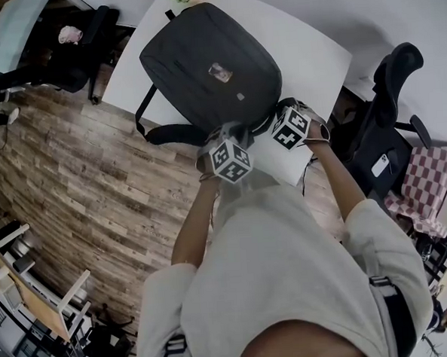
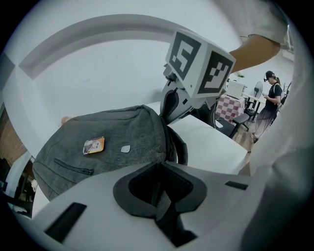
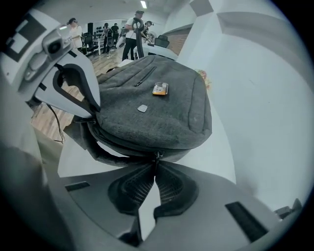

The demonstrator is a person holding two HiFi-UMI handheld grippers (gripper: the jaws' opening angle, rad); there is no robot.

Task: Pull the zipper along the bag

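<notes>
Dark backpack (image 1: 209,65) is lying flat on the white desk (image 1: 314,51), upper centre of the head view. Its front panel is facing up, and an orange label patch (image 1: 219,71) is showing near the middle. Both tools are working at its lower edge in that frame, with their marker cubes sitting close together. The right hand-held gripper (image 3: 155,169) is clenching the zipper pull (image 3: 157,156). Its pad tips are meeting at bottom centre of the right gripper view, pinching the small metal tab right at the bag's seam, and white desk is showing through the slit behind the tips. The left hand-held gripper (image 2: 159,193) is sitting just left of it in the head view. Its jaws are nearly together and are gripping a dark fold that looks like the bag's edge fabric. In the right gripper view its tip is touching the bag's rim at centre left of the frame. A shoulder strap (image 1: 164,134) is looping past the desk's lower-left edge. A black office chair (image 1: 390,126) is standing at the right of the head view, and wood floor (image 1: 80,183) is filling the left.
</notes>
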